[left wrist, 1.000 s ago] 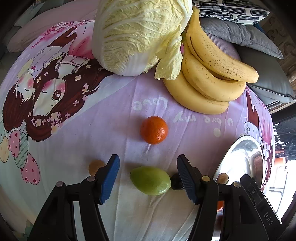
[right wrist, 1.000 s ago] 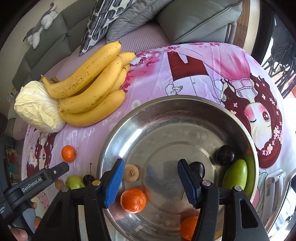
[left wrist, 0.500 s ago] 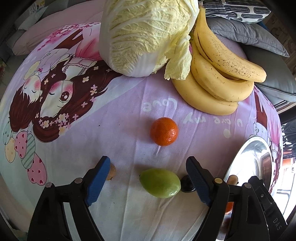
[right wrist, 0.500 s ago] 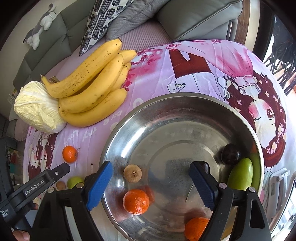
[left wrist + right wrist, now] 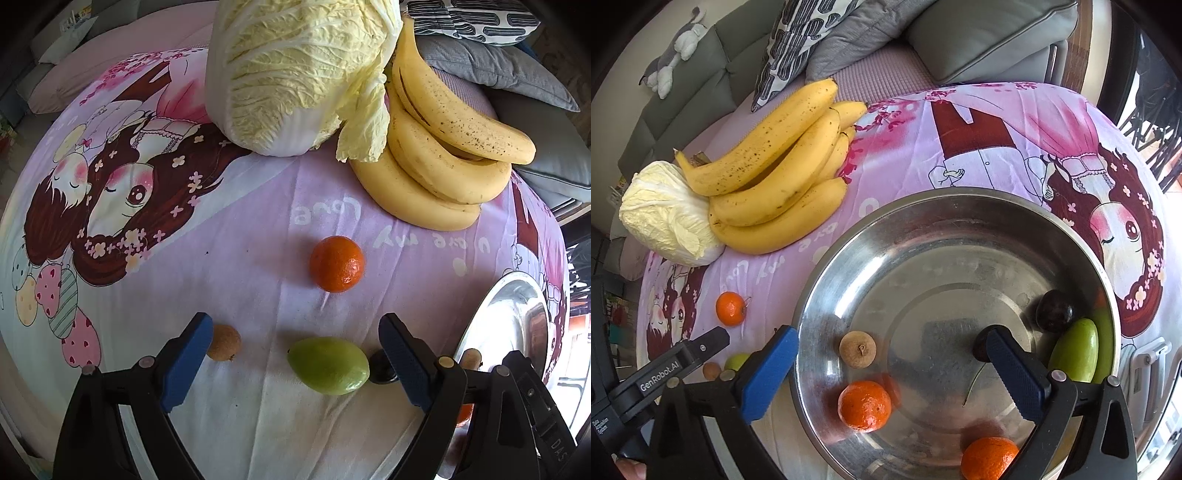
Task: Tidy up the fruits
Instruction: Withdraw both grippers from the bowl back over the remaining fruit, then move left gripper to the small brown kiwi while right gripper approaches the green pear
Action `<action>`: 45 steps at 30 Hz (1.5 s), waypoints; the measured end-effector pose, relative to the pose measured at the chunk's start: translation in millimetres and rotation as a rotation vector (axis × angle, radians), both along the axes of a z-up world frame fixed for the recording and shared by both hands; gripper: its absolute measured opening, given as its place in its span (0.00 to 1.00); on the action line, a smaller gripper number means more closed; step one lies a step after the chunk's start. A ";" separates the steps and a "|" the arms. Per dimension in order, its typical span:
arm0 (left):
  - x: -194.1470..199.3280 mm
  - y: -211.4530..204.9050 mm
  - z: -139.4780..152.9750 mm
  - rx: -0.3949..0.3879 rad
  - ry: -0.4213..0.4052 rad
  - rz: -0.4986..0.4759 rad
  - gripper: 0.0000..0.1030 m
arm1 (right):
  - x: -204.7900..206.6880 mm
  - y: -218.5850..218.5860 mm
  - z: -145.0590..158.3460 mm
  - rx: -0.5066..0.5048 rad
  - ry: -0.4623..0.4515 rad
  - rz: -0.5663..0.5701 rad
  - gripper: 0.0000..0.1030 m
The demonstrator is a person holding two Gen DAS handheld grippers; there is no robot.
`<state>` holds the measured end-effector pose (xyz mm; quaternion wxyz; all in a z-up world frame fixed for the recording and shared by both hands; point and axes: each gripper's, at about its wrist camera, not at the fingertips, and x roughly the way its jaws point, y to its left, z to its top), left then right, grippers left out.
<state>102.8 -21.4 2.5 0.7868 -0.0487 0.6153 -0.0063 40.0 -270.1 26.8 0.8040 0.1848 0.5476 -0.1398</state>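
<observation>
Over the pink printed cloth [image 5: 258,288] I am holding the left gripper [image 5: 291,350] with its jaws just spreading wide, the green fruit [image 5: 328,365] lying loose between them, untouched. Beside it, my right gripper [image 5: 892,365] is hanging released, jaws just widening, above the steel bowl [image 5: 923,236] holding oranges, plums and green fruit.

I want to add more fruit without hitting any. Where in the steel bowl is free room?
The steel bowl is bare across its middle and far half. Its near edge is crowded: longan, two tangerines; at the right wall, plum and green fruit.
</observation>
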 end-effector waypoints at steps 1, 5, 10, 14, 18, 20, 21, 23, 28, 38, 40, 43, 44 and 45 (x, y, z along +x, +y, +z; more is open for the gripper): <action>0.1 1.0 1.0 0.002 0.000 0.000 0.89 | 0.1 0.8 0.3 -0.003 -0.001 0.002 1.00; 0.0 5.0 7.9 0.018 -0.022 -0.022 0.89 | 0.6 5.3 3.0 0.022 -0.022 0.021 1.00; -1.6 18.5 17.8 0.054 -0.060 -0.009 0.89 | 4.0 18.5 2.1 0.022 -0.018 0.051 1.00; -1.0 39.9 19.1 0.033 -0.058 0.030 0.89 | 8.7 35.3 -1.6 0.048 -0.012 0.095 1.00; -1.4 60.1 16.5 0.033 -0.042 0.068 0.89 | 14.2 55.9 -5.2 0.086 -0.011 0.149 1.00; -3.9 69.2 17.2 0.037 -0.040 0.094 0.89 | 17.5 67.5 -6.4 0.089 -0.008 0.171 1.00; -5.9 74.3 18.5 0.037 -0.042 0.109 0.89 | 19.1 73.1 -7.1 0.092 -0.007 0.182 1.00; -6.6 85.2 20.5 0.039 -0.044 0.135 0.89 | 22.2 84.6 -9.1 0.099 -0.002 0.210 1.00; -8.0 109.9 19.9 0.027 -0.036 0.186 0.89 | 28.1 111.1 -17.3 0.108 0.023 0.272 1.00; -17.9 136.6 12.8 -0.008 -0.017 0.233 0.89 | 30.9 121.0 -15.6 0.066 0.016 0.284 1.00; -18.5 139.2 10.6 -0.020 -0.010 0.237 0.89 | 31.5 119.5 -11.3 0.083 -0.001 0.286 1.00; -18.1 140.2 7.1 -0.035 0.002 0.235 0.89 | 32.5 121.7 -8.6 0.078 -0.014 0.295 1.00; -17.7 139.9 6.4 -0.038 0.003 0.232 0.89 | 33.2 123.0 -8.6 0.085 -0.019 0.301 1.00; -17.0 139.5 5.9 -0.043 0.004 0.229 0.89 | 33.6 123.9 -8.5 0.092 -0.025 0.306 1.00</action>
